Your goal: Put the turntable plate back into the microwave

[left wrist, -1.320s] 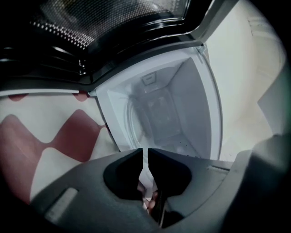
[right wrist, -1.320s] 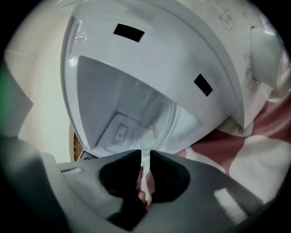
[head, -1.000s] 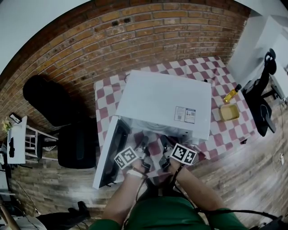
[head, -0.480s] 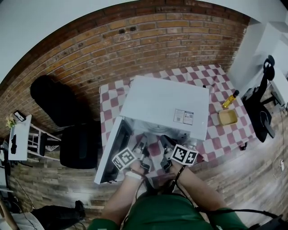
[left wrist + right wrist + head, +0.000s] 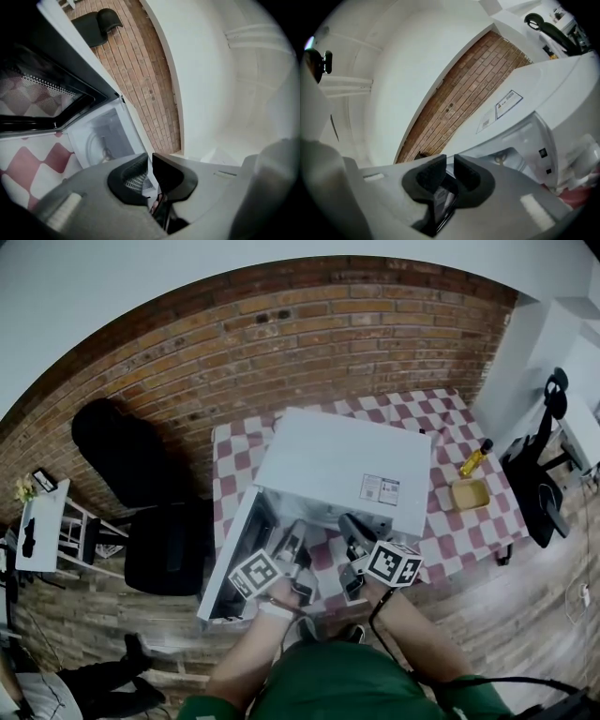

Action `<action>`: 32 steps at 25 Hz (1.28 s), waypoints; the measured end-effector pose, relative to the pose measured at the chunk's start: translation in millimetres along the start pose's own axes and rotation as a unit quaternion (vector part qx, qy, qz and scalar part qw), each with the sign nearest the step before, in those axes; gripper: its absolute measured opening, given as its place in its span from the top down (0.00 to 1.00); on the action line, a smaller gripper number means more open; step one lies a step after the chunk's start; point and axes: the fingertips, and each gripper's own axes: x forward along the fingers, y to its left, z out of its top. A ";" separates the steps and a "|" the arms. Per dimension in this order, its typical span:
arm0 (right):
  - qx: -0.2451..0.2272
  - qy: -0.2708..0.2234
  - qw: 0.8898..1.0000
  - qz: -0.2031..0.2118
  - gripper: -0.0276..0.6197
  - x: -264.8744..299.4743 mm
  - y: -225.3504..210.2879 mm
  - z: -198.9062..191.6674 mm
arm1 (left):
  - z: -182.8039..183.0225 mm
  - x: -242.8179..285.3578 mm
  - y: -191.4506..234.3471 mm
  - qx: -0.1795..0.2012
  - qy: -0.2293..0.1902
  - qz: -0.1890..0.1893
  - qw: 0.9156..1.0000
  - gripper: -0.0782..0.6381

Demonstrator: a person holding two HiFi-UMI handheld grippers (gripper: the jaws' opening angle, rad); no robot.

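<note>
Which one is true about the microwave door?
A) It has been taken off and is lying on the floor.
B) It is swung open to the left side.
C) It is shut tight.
B: the microwave door stands swung open at the left of the white microwave, still attached along its edge, so the inside is open to the front.

My left gripper (image 5: pixel 293 540) and right gripper (image 5: pixel 354 532) sit side by side, both pointing roughly level toward twelve o'clock. Each one's jaws are drawn together, with only a slit between. My forearms (image 5: pixel 246 662) reach in from six o'clock.
</note>
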 end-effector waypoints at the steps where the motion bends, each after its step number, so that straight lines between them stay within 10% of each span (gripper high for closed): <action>1: -0.001 0.000 1.000 0.002 0.87 -1.0 2.0 -0.3 | -0.3 -1.9 0.3 -0.001 0.000 0.001 1.000 0.84; 32: -0.037 -0.002 0.999 0.033 0.88 0.9 32.3 0.6 | 3.1 -5.4 -15.7 -0.002 -0.002 -0.010 1.000 0.84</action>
